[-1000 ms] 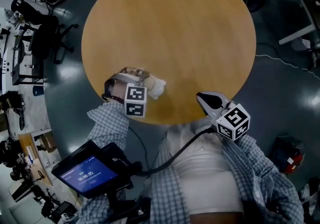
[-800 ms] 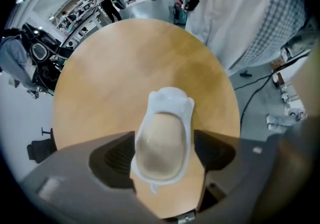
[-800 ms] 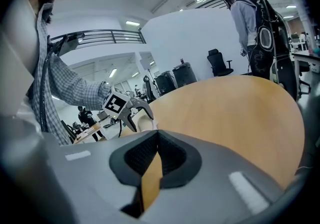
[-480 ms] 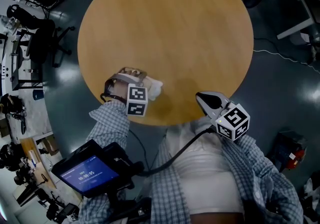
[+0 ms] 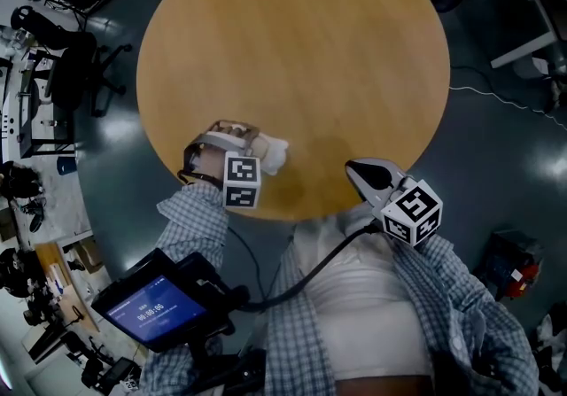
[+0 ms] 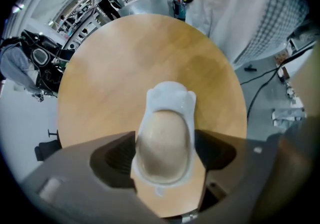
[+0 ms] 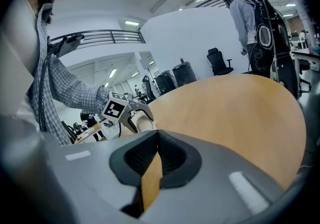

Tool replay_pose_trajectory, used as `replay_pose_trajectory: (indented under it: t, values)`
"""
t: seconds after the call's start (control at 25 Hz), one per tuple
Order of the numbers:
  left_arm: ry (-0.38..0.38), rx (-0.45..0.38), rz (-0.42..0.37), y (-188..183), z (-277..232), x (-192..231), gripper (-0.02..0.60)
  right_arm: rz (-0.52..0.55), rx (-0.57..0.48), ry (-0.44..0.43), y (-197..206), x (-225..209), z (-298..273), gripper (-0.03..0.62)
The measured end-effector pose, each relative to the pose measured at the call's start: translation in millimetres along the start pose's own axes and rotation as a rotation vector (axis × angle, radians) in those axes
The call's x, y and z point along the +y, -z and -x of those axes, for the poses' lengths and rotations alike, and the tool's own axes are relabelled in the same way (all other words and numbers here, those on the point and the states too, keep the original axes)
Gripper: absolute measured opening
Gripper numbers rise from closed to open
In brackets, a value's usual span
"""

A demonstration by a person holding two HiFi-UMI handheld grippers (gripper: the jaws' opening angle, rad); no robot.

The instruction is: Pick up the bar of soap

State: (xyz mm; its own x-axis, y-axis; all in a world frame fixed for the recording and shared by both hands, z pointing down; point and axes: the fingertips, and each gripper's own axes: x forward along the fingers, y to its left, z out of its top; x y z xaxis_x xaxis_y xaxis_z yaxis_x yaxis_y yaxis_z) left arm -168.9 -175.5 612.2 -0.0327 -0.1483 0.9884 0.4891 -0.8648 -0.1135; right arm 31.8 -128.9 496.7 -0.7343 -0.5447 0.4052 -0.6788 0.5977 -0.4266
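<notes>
The left gripper (image 6: 165, 153) is pointed straight down over the desk (image 5: 301, 40), near the desk's edge on the person's left. Its jaws have just been opening and are now spread wide, released, nothing gripped. The bar of soap (image 6: 165, 130) is seen between them, not yet picked up, with a dark pad on each side of it; whether either pad touches the dish cannot be told. The soap is lying in a white dish (image 6: 171, 95), rounded face up, and the dish is resting flat on the desk.

Further right, the right gripper (image 7: 156, 143) is held just off the desk's near edge, well apart from the soap. Its jaws are clenched together with nothing in them, and it is aimed across the desk towards the left gripper.

Risks, as judged from here:
- the dish rim could be caught instead of the soap, because the pads are set outside the rim; dish and soap would then be lifted together, or the dish tipped
- the soap could be squeezed out, since its sides look rounded and smooth
- the dish could be pushed along the desk if one pad lands first; nothing is bracing it
</notes>
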Motion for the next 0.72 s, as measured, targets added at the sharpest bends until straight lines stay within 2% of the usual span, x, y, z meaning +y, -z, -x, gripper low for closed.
replay_pose_trajectory:
  t: [0.48, 0.72]
  values:
    - [-0.036, 0.0, -0.02, 1, 7, -3, 0.318, -0.008, 0.002, -0.003, 3, 4, 0, 0.003]
    - [-0.085, -0.027, 0.052, 5, 16, 8, 0.262, -0.006, 0.004, -0.005, 5, 7, 1, 0.003]
